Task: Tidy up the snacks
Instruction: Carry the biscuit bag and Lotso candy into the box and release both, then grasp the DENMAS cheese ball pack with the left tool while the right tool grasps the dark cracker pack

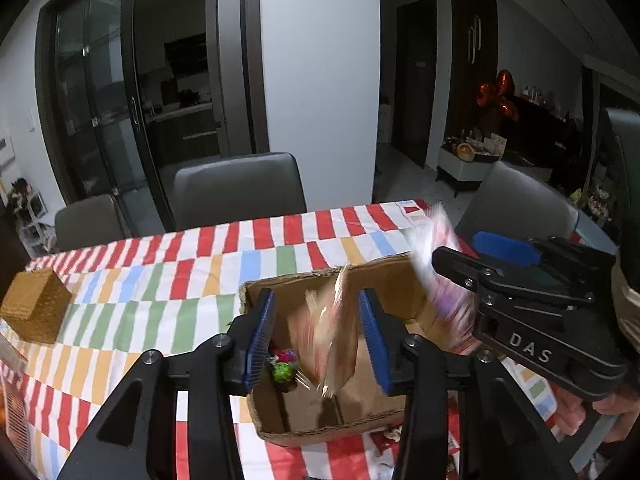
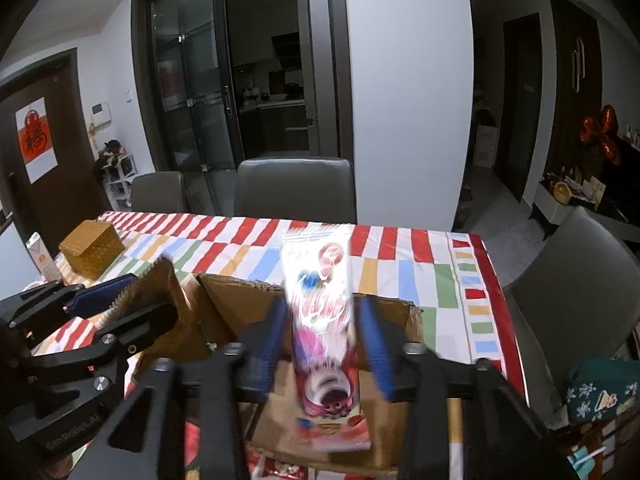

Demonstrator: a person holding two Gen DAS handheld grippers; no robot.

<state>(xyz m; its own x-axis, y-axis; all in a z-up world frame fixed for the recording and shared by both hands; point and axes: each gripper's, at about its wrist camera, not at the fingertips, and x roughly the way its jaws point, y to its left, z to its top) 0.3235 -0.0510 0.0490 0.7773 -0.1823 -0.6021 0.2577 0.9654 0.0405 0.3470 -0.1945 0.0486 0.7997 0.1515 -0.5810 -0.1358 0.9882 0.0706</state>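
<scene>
An open cardboard box (image 1: 320, 428) stands on the striped tablecloth, and both grippers hover over it. My left gripper (image 1: 316, 336) is open; a blurred tan snack packet (image 1: 336, 332) stands upright between its blue pads (image 1: 260, 340), touching neither. My right gripper (image 2: 324, 344) is open too, with a blurred pink-and-white snack packet (image 2: 320, 312) loose between its pads above the box (image 2: 240, 296). Small bright wrapped sweets (image 1: 282, 368) lie on the box floor. Each gripper also shows at the edge of the other's view.
A woven straw box (image 2: 92, 254) sits at the table's far left. Grey chairs (image 2: 296, 188) line the far side and the right end. A dark green patterned pouch (image 2: 600, 392) lies at the near right. More packets lie before the box.
</scene>
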